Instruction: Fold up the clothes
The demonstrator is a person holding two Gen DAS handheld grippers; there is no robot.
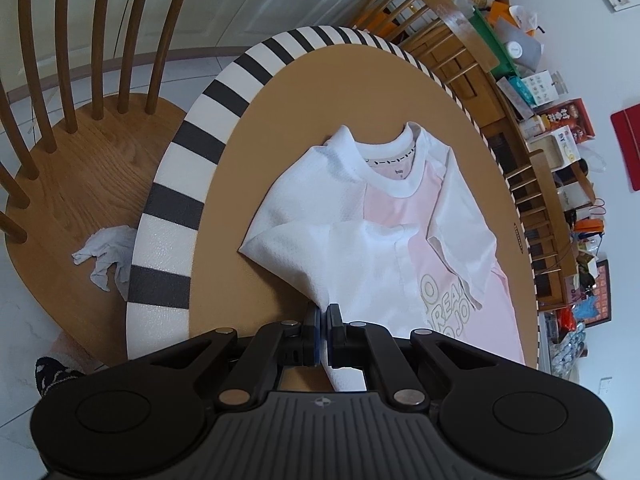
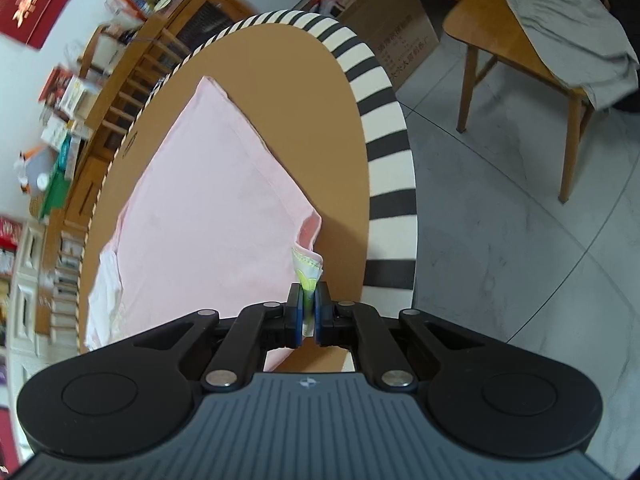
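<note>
A pink and white T-shirt (image 1: 400,220) lies on the round brown table (image 1: 248,184), collar at the far side, both white sleeves folded in over the pink front with its printed letters. My left gripper (image 1: 323,312) is shut on the near white edge of the shirt, and the cloth runs up from the table into its pads. In the right wrist view the shirt (image 2: 208,208) shows as a broad pink panel. My right gripper (image 2: 307,300) is shut on the shirt's lower corner, where a white and yellow-green label sticks up between the pads.
The table has a black and white striped rim (image 1: 176,184). A wooden chair (image 1: 80,160) with a crumpled white cloth (image 1: 106,258) stands left of it. Another chair (image 2: 532,60) bears a grey garment (image 2: 576,36). A cluttered wooden shelf (image 1: 540,128) runs behind the table.
</note>
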